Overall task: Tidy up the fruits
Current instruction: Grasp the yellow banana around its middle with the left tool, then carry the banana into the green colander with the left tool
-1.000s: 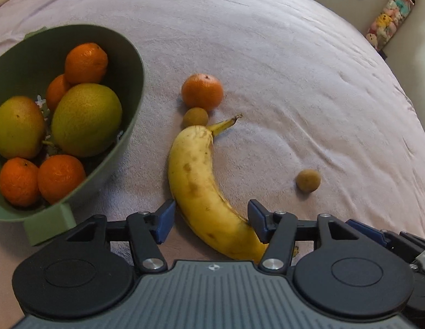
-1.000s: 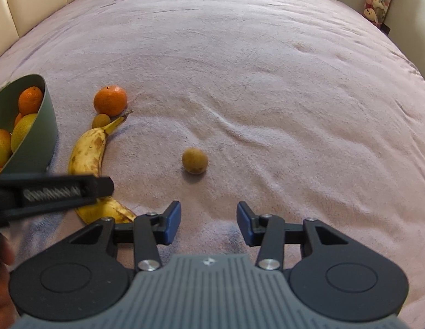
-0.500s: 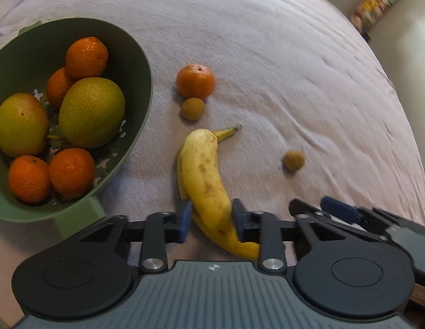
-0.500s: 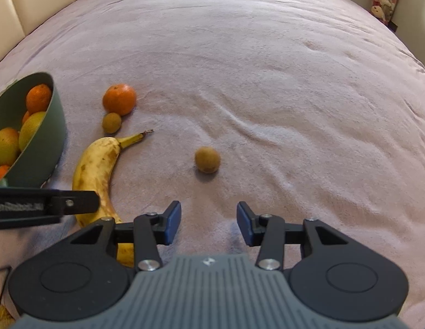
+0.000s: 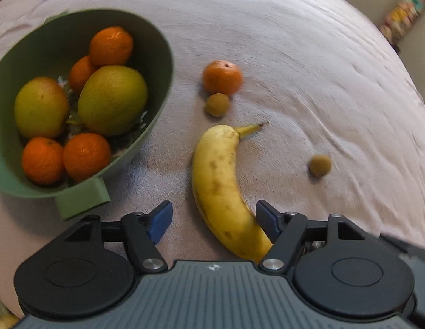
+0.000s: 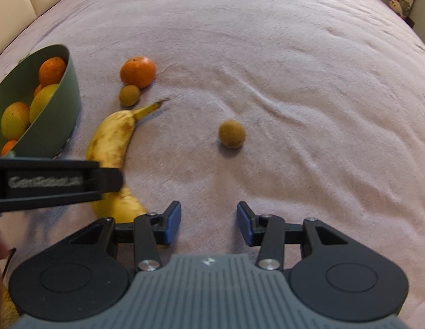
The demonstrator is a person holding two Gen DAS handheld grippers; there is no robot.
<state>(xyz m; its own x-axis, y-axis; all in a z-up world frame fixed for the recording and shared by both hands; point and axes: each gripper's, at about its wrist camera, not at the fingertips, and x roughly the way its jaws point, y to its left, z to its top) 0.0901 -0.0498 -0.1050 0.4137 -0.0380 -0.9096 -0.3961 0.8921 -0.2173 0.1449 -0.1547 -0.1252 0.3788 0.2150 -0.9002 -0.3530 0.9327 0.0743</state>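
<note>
While the left gripper (image 5: 214, 220), its jaws just reopening wide, is straddling the banana (image 5: 222, 189) on the bed at the bowl's (image 5: 160, 54) four o'clock, the right gripper (image 6: 209, 223) is hanging part-open, empty; next, closing and lifting bowlward.

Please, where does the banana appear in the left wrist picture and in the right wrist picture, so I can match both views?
Left wrist view: the banana lies at the lower centre, its lower end between the open left claw fingers.
Right wrist view: the banana lies at the left, partly behind the left claw's black body.
Shared landmark: the green bowl, to the banana's left in both.
</note>
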